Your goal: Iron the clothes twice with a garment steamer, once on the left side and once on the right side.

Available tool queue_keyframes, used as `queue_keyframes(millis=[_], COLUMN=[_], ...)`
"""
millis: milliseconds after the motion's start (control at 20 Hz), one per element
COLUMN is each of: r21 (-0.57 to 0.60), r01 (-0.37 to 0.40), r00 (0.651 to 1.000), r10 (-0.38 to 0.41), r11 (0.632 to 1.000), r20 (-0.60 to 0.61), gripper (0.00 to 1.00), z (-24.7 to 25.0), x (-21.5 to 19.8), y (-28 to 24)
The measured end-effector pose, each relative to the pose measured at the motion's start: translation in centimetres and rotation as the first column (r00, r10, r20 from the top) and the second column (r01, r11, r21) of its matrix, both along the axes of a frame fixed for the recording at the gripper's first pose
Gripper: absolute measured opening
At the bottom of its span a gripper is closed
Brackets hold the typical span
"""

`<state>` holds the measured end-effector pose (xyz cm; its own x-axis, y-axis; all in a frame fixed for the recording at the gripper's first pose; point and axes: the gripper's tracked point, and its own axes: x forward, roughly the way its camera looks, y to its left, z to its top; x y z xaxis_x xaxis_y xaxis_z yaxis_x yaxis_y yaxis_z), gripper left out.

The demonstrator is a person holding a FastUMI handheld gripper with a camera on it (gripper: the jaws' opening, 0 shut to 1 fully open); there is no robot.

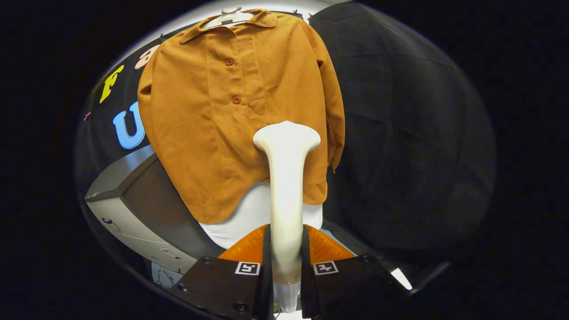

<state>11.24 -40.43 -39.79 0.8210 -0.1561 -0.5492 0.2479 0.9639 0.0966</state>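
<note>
The tongs (286,253) clamp the white plastic garment steamer (286,178) by its handle; its flared head lies against the lower right front of the hanging rust-orange buttoned shirt (209,115).

The gripper (286,249) points forward and slightly upward; its two fingers (249,249) stand close together, nearly parallel, one on each side of the garment steamer (286,178); both press on the steamer's handle, holding it upright between them; the steamer's head rises well beyond the fingertips
</note>
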Motion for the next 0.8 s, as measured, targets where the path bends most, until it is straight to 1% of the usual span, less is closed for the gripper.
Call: queue_keyframes(millis=[200,400,600,800], r21=[0.001,0.023,0.003,-0.024], r01=[0.012,0.026,0.018,0.001], r00=[0.998,0.996,0.998,1.0], r10=[-0.012,-0.024,-0.018,0.0], r11=[1.0,0.999,1.0,1.0], r20=[-0.063,-0.091,-0.064,0.023], gripper=[0.28,0.28,0.28,0.28], z=[-2.6,-3.2,-1.6,2.1], x=[-2.5,-5.5,-7.7,-8.7], y=[0.1,0.8,2.3,4.7])
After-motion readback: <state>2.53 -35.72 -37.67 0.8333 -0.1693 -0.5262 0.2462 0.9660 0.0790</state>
